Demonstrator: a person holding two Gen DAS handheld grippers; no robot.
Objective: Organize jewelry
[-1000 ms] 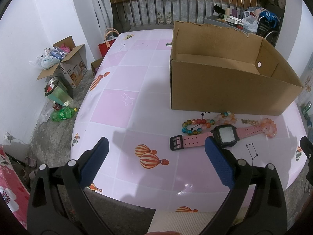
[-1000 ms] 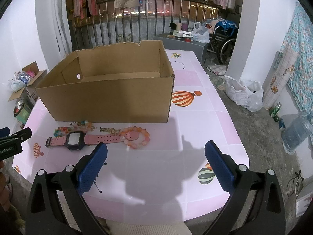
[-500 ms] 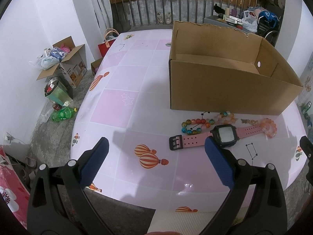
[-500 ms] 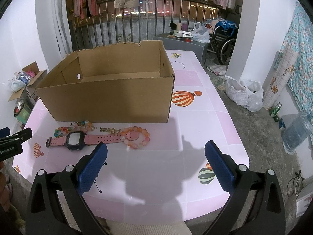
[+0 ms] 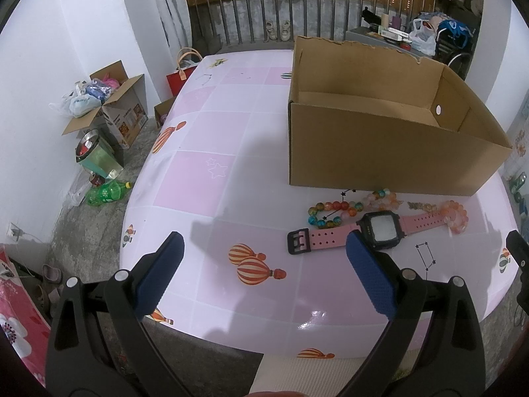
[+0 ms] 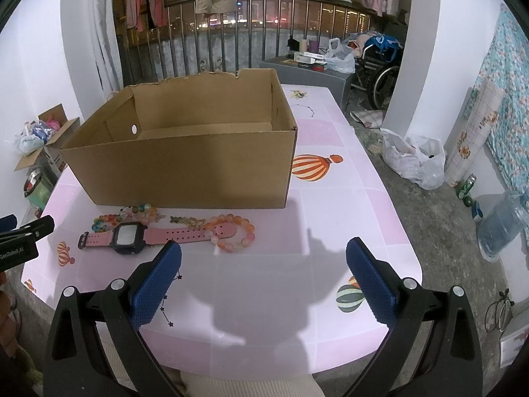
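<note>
Clearly nothing gripped yet: left gripper (image 5: 263, 278) held over the near-left counter (image 5: 205, 178) edge with jaws wide apart and empty, right gripper (image 6: 263, 276) likewise spread and empty above the near-right side.

Between them and the open cardboard box (image 6: 185, 168), a row of jewelry along the box's near wall. From the left: multicolored bead bracelet (image 5: 329, 212), then pale peach bead bracelet (image 5: 383, 197) just beside the box wall, then pink-strapped digital watch (image 5: 380, 230) lying flat with buckle end pointing left, then small gold chain piece (image 6: 186, 221), then orange bead bracelet (image 6: 233, 233) lying over the watch's strap tip.

Probably best to start with the watch: nearest the left jaws, so approach low, close across the narrow strap or the case sides rather than the flat face, lift straight up, carry over the wall, release inside the box. Worth minding the overlap at the strap tip, since lifting the watch could drag the orange beads along. Bead strands likely to roll or slip; pinch across a single strand.

Around the counter: boxes, bags and a green bottle on the floor at left, plastic bags, water jug and wheelchair at right, none in the path.
</note>
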